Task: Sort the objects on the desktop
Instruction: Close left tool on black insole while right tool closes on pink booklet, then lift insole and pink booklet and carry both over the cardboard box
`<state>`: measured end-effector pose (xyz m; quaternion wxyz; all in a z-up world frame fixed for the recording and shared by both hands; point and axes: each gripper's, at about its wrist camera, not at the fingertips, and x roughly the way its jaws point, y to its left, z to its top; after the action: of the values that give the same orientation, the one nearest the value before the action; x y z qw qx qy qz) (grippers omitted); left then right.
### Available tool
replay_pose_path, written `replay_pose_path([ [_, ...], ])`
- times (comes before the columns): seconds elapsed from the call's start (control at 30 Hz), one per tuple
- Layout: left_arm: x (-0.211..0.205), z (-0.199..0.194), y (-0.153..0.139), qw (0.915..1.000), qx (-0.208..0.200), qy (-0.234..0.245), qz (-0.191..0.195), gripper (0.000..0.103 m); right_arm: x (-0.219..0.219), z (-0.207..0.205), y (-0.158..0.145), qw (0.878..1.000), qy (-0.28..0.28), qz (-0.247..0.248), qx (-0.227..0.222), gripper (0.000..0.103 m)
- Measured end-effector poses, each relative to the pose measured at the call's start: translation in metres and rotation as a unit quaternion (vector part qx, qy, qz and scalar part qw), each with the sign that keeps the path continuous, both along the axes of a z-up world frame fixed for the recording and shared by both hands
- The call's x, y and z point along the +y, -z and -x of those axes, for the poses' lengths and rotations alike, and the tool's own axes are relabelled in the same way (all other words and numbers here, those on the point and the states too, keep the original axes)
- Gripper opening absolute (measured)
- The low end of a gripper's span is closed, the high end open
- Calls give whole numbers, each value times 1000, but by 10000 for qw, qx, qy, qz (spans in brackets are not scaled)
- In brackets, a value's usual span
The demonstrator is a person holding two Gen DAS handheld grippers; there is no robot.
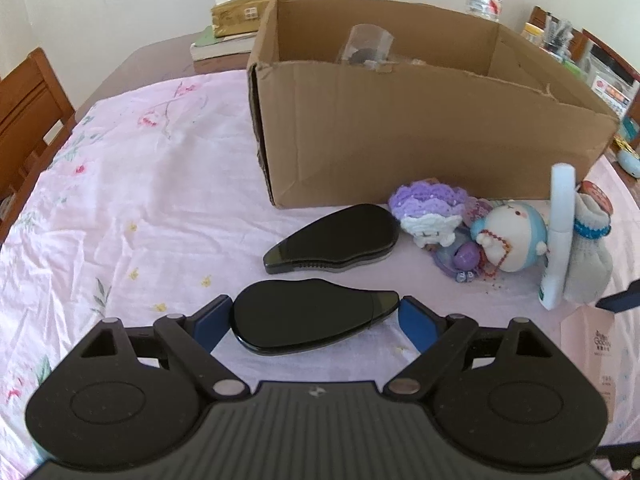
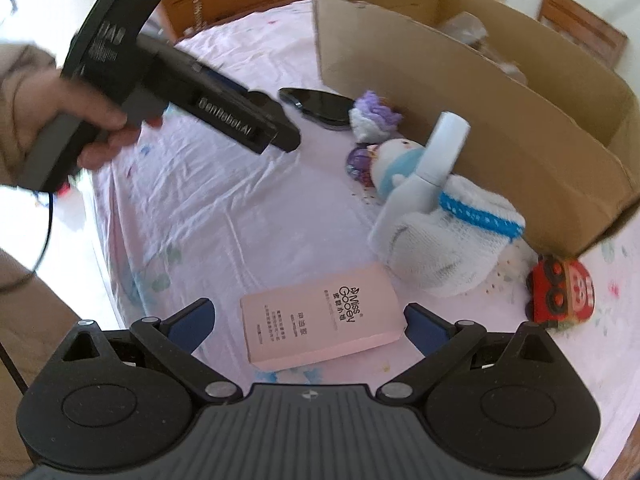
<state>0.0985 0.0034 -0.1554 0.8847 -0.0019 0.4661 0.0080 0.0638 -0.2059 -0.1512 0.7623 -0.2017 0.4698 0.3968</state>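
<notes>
Floral pink cloth (image 1: 140, 208) covers the table, and on it a black teardrop-shaped case (image 1: 316, 320) lies crosswise between the blue pads of the left gripper (image 1: 316, 320); the left pad touches its rounded end and the right pad meets its narrow tip, so the jaws stand wide yet closed on the case. A second black case (image 1: 334, 238) lies just beyond it, near the front wall of an open cardboard box (image 1: 400, 140). Beside that case sits a cluster: a purple crocheted toy (image 1: 430, 210), a round blue-and-white plush (image 1: 512, 240), a white tube (image 1: 560, 236) leaning upright, and a white sock with a blue band (image 1: 592, 248). The right gripper (image 2: 306, 330) hangs over a pink booklet (image 2: 320, 320) with its jaws wide open, pads apart from the booklet's edges. A red toy (image 2: 560, 292) lies by the box corner.
</notes>
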Motion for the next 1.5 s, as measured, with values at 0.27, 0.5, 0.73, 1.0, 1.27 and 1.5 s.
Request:
replay_pose_path([
  [0.27, -4, 5, -13, 9995, -22, 307, -33, 89, 7, 6, 1, 9980, -517, 310, -198, 85],
  [0.5, -9, 11, -29, 9986, -85, 530, 18, 89, -1, 7, -12, 9986, -427, 177, -246, 85],
  [0.73, -17, 15, -51, 9966, -261, 782, 36, 89, -8, 8, -33, 9981, -404, 117, -451, 85],
  [1.0, -28, 16, -65, 9944, -387, 986, -27, 89, -13, 4, -47, 9976, -308, 21, -624, 85],
  [1.27, -35, 12, -81, 9920, -522, 1147, 25, 89, -19, -4, -64, 9962, -198, -80, -847, 85],
  [1.5, -40, 2, -92, 9892, -629, 1320, 25, 89, -24, -15, -80, 9938, -89, -108, -1106, 85],
])
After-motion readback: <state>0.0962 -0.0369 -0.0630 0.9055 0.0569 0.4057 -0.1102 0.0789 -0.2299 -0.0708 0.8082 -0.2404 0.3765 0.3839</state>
